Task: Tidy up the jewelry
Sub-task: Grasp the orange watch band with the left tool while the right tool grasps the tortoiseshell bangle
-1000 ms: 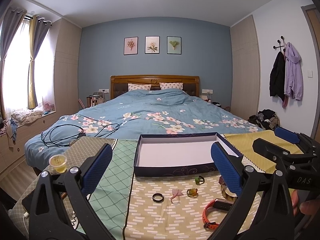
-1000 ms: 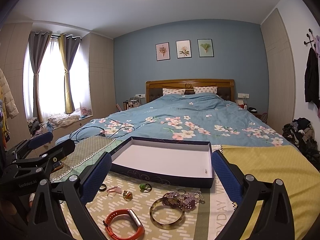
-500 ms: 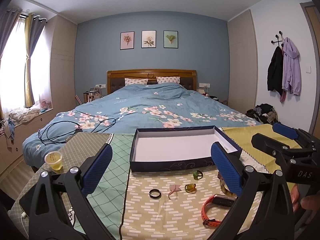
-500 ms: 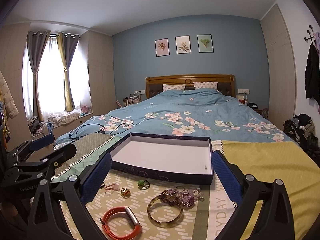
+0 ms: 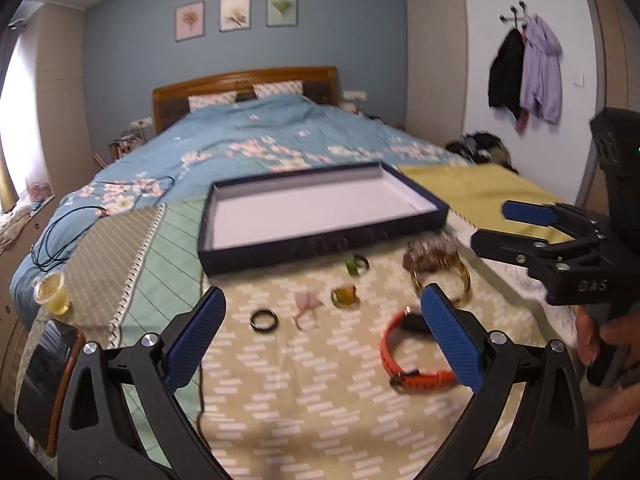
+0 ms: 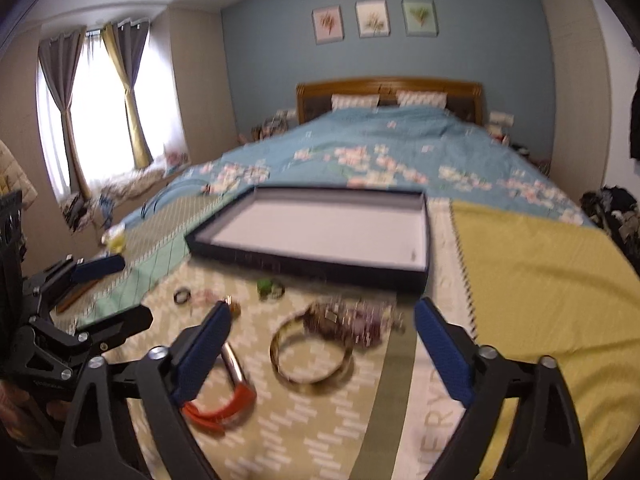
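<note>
Navy tray sits open, white floor bare. In front of it lie a black ring, green ring, amber ring, gold bangle, orange wristband, all flat on cloth.

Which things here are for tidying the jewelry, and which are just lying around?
For the job: box, black ring, green ring, amber ring, gold bangle, beaded bracelet, orange band.

Lying about: cup, phone, cable, coats.
</note>
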A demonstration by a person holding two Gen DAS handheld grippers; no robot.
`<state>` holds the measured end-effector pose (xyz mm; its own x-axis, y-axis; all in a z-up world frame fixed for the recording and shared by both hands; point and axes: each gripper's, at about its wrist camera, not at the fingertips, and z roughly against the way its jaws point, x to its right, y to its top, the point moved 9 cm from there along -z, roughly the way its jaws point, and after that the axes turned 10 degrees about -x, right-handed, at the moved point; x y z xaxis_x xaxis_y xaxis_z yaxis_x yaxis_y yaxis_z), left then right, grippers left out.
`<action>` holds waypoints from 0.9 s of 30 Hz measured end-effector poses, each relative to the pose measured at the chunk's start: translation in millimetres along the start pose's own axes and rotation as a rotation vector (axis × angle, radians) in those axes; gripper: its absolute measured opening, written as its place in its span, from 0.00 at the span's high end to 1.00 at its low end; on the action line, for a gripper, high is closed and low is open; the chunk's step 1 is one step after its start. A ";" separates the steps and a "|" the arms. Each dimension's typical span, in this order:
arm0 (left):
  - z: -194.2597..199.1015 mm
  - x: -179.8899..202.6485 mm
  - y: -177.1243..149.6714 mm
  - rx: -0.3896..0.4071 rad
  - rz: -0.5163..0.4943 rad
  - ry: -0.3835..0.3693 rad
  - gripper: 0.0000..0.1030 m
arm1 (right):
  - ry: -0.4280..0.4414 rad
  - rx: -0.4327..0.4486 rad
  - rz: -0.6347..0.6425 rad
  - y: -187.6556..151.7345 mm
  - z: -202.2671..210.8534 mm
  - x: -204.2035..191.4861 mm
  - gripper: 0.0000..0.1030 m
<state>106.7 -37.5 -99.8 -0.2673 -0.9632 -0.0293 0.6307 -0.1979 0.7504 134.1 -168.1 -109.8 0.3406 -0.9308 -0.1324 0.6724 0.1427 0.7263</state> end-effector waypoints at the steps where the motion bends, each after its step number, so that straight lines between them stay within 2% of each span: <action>1: -4.4 1.6 -2.3 -0.014 -0.006 -0.015 0.10 | 0.016 -0.033 0.002 -4.9 -5.9 -0.9 0.24; 3: -13.7 4.5 -6.0 -0.046 -0.006 -0.049 0.18 | 0.030 -0.088 -0.004 -12.0 -16.0 -0.4 0.33; 5: -24.0 8.4 -9.5 -0.078 -0.004 -0.076 0.21 | 0.054 -0.134 -0.020 -17.8 -24.9 0.4 0.48; 13: -51.6 26.7 -16.8 -0.179 -0.053 -0.148 0.39 | 0.118 -0.228 -0.093 -24.5 -42.1 10.3 0.72; 14: -53.9 30.5 -16.8 -0.192 -0.067 -0.156 0.44 | 0.124 -0.236 -0.100 -24.6 -43.9 11.5 0.75; 16: -57.5 36.3 -16.9 -0.215 -0.086 -0.182 0.46 | 0.137 -0.251 -0.116 -24.6 -47.4 13.7 0.78; 18: -64.5 41.1 -17.3 -0.242 -0.100 -0.202 0.55 | 0.140 -0.264 -0.122 -24.5 -50.7 16.0 0.79; 19: -69.5 44.5 -17.9 -0.259 -0.109 -0.208 0.55 | 0.142 -0.278 -0.125 -25.3 -53.6 17.1 0.79; 22: -75.8 48.7 -20.0 -0.291 -0.125 -0.215 0.60 | 0.140 -0.289 -0.118 -24.4 -56.6 17.4 0.87; 25: -83.9 53.2 -24.1 -0.323 -0.133 -0.220 0.72 | 0.150 -0.295 -0.114 -23.1 -58.4 17.4 0.92; 27: -86.9 55.1 -24.0 -0.321 -0.134 -0.216 0.86 | 0.165 -0.295 -0.110 -22.8 -57.4 15.9 0.93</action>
<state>140.2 -101.6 -176.8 -0.4873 -0.8716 0.0522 0.7664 -0.3983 0.5039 161.8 -166.8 -167.2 0.3414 -0.8824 -0.3238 0.8634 0.1582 0.4790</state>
